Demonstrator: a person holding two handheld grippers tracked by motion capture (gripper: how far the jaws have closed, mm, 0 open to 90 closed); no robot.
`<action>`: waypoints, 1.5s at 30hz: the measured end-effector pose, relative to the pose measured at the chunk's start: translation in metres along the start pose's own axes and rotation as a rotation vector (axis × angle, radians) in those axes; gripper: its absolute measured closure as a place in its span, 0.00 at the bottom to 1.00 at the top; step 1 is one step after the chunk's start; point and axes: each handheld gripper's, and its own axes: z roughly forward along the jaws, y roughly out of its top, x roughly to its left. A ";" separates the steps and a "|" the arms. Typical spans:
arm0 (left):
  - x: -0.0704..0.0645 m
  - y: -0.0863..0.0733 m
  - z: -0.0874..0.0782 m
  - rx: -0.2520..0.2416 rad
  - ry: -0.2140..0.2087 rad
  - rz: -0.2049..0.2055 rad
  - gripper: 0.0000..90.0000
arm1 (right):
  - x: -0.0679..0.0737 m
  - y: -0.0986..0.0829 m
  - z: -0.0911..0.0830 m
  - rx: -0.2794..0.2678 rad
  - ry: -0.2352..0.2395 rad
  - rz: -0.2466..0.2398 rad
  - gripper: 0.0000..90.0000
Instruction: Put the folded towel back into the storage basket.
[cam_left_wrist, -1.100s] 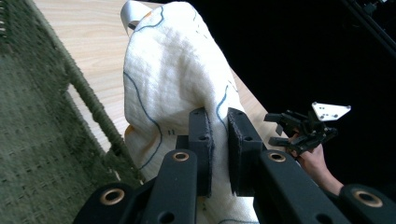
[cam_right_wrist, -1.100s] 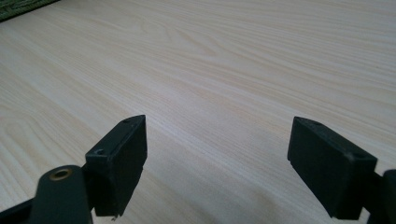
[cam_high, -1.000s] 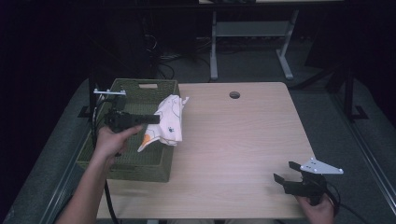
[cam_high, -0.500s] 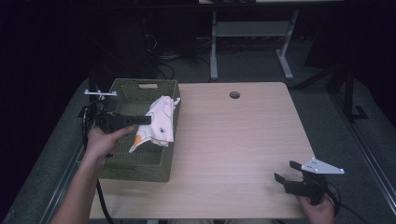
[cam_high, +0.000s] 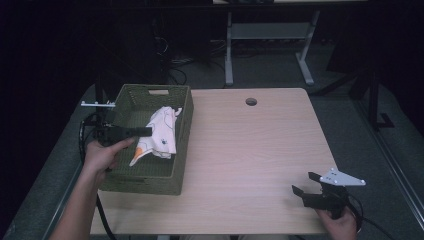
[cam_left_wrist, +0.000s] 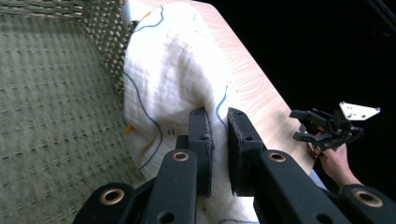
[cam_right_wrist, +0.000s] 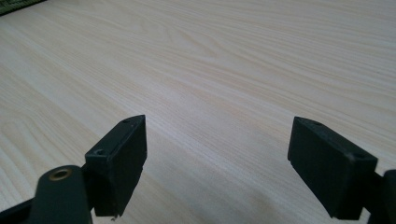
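A: From the high view, where is the cloth (cam_high: 159, 134)?
B: Over the green basket (cam_high: 150, 176), against its right wall, pinched by the left gripper (cam_high: 146, 131). The right gripper (cam_high: 304, 184) sits at the table's (cam_high: 250, 150) near right corner.

A: And the left gripper view?
B: Its jaws nearly meet, clamping a fold of cloth (cam_left_wrist: 173, 88).

A: The right gripper view?
B: The right gripper (cam_right_wrist: 215, 163) gapes wide over bare wood.
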 end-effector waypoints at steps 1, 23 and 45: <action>0.001 -0.001 -0.001 -0.002 0.001 -0.002 0.91 | 0.000 0.000 0.000 -0.002 0.000 0.002 0.22; 0.034 -0.005 -0.006 0.023 0.064 -0.033 0.90 | 0.001 0.000 0.000 0.004 -0.013 -0.007 0.22; 0.050 0.003 0.007 0.107 0.186 0.082 0.70 | 0.004 -0.001 0.001 0.023 -0.019 -0.010 0.22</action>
